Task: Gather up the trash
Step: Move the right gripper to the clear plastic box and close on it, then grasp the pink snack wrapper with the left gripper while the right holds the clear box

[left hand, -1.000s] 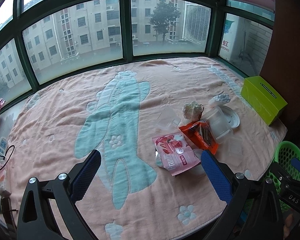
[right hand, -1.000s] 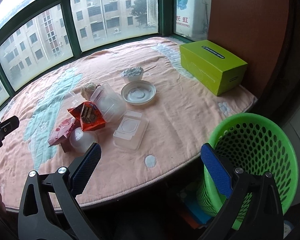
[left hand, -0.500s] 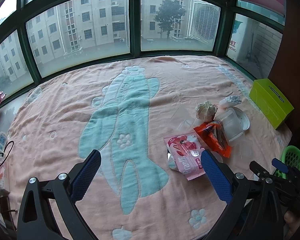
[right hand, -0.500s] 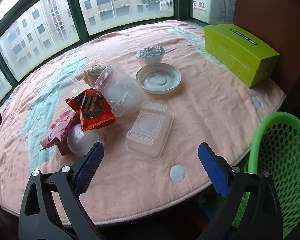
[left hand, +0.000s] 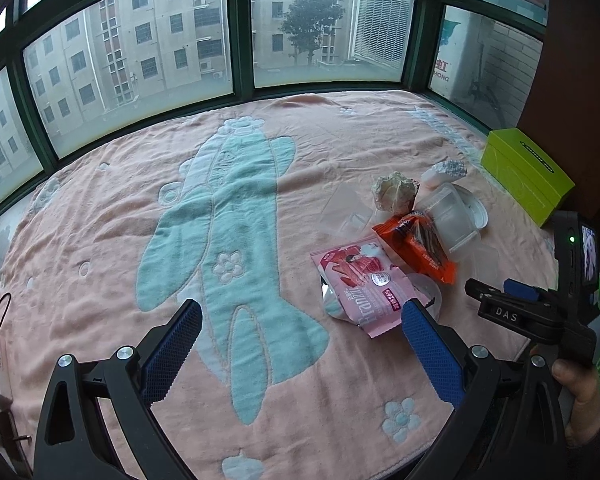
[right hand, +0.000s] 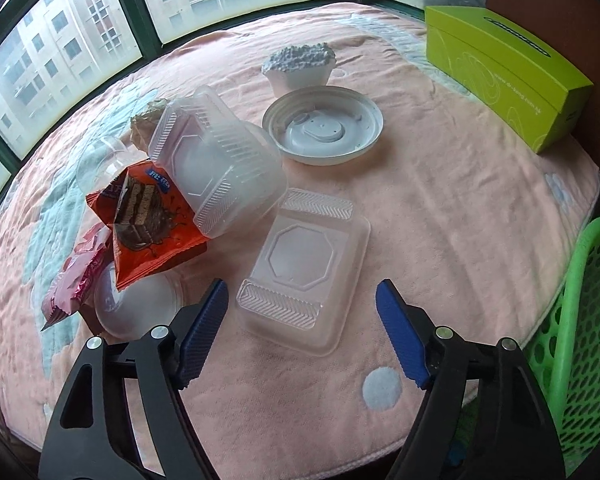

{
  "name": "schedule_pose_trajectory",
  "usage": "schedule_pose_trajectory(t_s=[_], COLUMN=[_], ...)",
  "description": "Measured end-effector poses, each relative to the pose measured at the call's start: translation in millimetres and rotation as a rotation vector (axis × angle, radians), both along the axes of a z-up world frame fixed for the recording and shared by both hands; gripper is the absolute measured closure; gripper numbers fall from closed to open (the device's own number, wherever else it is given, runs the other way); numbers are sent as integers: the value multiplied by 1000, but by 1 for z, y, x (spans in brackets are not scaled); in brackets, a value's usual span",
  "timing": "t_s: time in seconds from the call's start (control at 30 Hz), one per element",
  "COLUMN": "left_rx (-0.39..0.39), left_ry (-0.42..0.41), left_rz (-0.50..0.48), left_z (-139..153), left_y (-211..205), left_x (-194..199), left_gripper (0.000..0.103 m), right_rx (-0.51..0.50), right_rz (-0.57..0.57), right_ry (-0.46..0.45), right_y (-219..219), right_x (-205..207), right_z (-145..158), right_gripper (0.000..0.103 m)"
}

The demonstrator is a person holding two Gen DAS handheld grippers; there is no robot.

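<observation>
A heap of trash lies on the pink blanket (right hand: 440,208). In it are a flat clear plastic tray (right hand: 308,264), a clear clamshell box (right hand: 216,168), an orange wafer wrapper (right hand: 148,216), a pink wrapper (left hand: 364,284) and a white round lid (right hand: 136,304). My right gripper (right hand: 302,286) hangs just over the near end of the flat tray. Its jaws are closing, with the tray between them and the pads clear of it. My left gripper (left hand: 300,306) stands open above the blanket with nothing between its fingers, and the pink wrapper lies by its right finger.
A white dish (right hand: 322,128), a white cup of crumpled stuff (right hand: 300,64) and a paper ball (right hand: 146,120) lie further back. A green tissue box (right hand: 508,64) stands at the far right. A green mesh basket (right hand: 580,320) stands below the blanket's right edge. Windows ring the back.
The right gripper has come down and forward from beside the basket to over the flat clear tray, and its jaws have narrowed. It now shows at the right of the left wrist view.
</observation>
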State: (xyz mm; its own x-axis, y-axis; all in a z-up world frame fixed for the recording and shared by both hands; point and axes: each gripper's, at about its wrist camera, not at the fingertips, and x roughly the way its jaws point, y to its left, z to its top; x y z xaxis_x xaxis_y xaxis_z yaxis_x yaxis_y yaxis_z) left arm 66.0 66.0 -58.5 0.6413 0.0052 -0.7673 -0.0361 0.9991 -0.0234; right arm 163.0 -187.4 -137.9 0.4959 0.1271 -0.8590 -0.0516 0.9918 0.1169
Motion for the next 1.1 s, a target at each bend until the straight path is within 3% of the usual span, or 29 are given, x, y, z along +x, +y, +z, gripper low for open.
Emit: schedule_pose_trajectory(t_s=[0.13,0.57,0.63,0.77,0.87,1.1], left_rx=[8,89,90,101,101,52], left_ry=[13,7,9,18,17,20], left_rz=[-50,-231,-254,-278,-298,-344], left_z=[-8,-37,-41,-49,-53,-52], left_y=[-7,-50,-54,-59,-60,-56], left_x=[-2,11,16,26,32,38], left_gripper=[6,8,20,23,33,71], right_rx=[10,46,52,55,58,57], right_rz=[-1,-45,-55,-68,-79,-98], right_ry=[7,-47,-55,-69,-80,-103], right_y=[-2,-29,-35,-44,-50,-58], right_x=[0,-28,-35,-46,-53,-68], right_z=[-1,32,37,46,52,61], right_gripper=[45,47,47,47,47,47])
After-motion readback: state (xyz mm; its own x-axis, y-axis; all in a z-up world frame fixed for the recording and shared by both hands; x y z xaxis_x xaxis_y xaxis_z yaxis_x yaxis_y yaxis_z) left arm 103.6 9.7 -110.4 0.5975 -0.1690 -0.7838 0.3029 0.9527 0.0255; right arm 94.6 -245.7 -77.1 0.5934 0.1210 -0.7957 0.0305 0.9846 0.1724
